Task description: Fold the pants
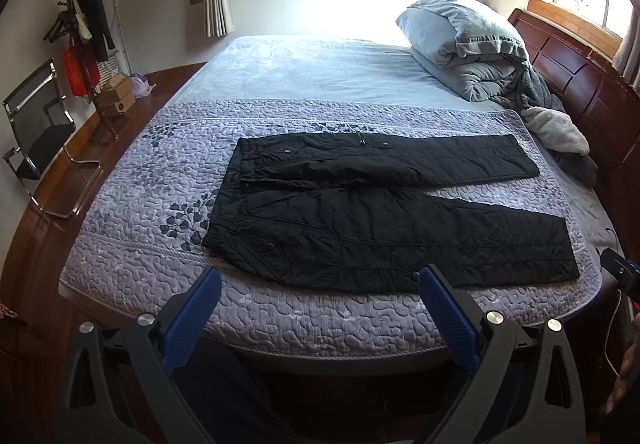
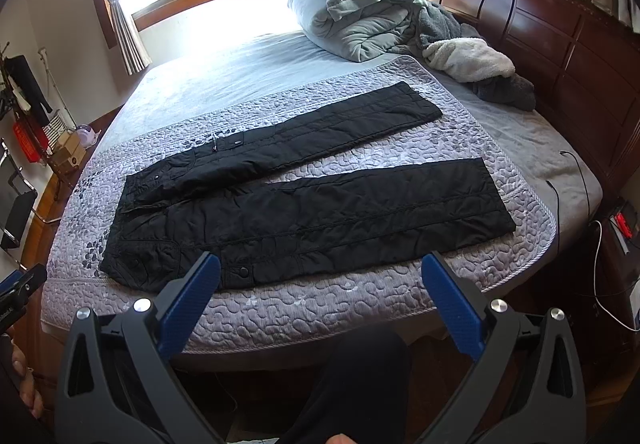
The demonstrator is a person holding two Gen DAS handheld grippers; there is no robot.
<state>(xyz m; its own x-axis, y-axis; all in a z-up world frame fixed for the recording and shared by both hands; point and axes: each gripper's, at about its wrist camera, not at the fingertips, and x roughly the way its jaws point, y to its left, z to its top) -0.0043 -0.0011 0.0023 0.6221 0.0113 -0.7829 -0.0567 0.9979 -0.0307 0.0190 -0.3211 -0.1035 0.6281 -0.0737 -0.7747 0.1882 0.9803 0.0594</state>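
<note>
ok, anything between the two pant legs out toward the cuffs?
Nothing but bare quilt. The black pants lie flat with legs spread in a V; the right wrist view shows the gap most clearly. Both grippers hang open, short of the fabric.

Headboard cut off at right edge; coat rack items indistinct.
</note>
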